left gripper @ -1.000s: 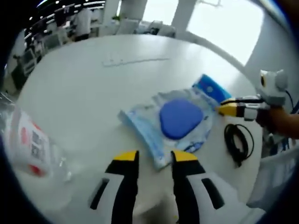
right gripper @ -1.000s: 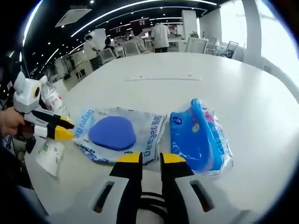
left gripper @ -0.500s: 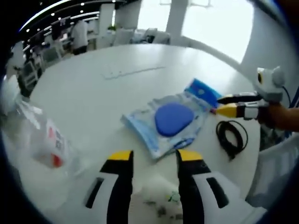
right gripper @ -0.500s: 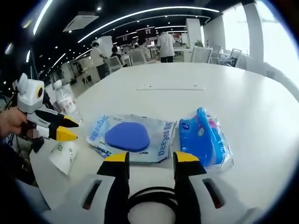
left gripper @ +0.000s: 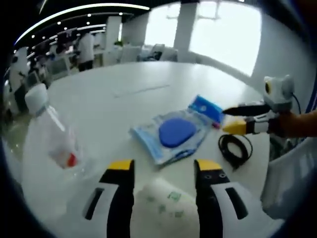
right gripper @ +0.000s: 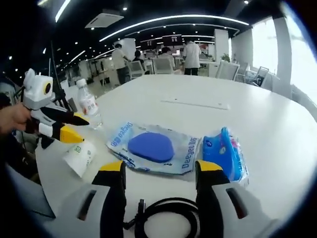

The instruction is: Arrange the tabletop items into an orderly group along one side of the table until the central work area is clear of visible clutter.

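Observation:
My left gripper (left gripper: 164, 166) is open, and a white paper cup (left gripper: 158, 206) lies on its side between the jaws. Beyond it are a clear bag with a blue pad (left gripper: 173, 133) and a blue packet (left gripper: 205, 106). A black cable coil (left gripper: 235, 148) lies to their right, below my right gripper (left gripper: 225, 119). In the right gripper view, my right gripper (right gripper: 161, 166) stands open over the cable coil (right gripper: 168, 213). The pad bag (right gripper: 153, 147) and blue packet (right gripper: 223, 156) lie just ahead. My left gripper (right gripper: 85, 130) hovers above the cup (right gripper: 79, 156).
A clear plastic water bottle (left gripper: 49, 141) stands at the left; in the right gripper view the bottle (right gripper: 88, 106) stands behind the left gripper. The white round table (right gripper: 208, 114) stretches bare beyond the items. People and chairs stand far behind in the office.
Both cameras have drawn back and both pairs of jaws have spread wider. The cup now lies between the left jaws, and the cable coil between the right jaws.

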Demonstrator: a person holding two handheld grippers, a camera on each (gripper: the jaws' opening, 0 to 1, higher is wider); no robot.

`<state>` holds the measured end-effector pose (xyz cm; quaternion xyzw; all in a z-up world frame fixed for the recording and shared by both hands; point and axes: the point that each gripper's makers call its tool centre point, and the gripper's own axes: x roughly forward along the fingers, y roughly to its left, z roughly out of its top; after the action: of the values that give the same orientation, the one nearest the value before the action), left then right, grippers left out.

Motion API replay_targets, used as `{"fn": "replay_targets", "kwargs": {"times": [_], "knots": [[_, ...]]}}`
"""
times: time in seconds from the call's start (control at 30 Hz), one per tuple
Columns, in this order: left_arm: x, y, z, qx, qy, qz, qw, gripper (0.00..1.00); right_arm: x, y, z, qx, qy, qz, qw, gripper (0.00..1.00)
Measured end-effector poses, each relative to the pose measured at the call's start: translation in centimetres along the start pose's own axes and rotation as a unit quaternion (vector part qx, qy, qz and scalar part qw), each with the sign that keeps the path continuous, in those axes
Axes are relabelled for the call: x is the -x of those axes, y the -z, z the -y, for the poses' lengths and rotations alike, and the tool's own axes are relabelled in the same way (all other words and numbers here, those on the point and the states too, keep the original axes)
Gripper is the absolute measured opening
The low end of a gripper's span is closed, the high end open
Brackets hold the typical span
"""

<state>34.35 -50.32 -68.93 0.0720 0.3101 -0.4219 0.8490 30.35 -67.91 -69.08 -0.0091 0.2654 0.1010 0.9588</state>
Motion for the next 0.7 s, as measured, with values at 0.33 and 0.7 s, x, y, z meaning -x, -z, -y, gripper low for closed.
{"fn": "replay_targets", "kwargs": {"times": [0.33,0.7], "knots": [[2.9,0.3,0.9,-0.002,0.007,0.044,0.999,0.6,0.0,0.0,-3.1,0.048,-0.037,0.004,0.9982,0.76],[6.3,0.4,2.1,-0.051,-0.012,0.052,0.9973,0.69,-0.4,0.1,-6.1,0.083,-0.073,0.007,0.9938,0.85]]}}
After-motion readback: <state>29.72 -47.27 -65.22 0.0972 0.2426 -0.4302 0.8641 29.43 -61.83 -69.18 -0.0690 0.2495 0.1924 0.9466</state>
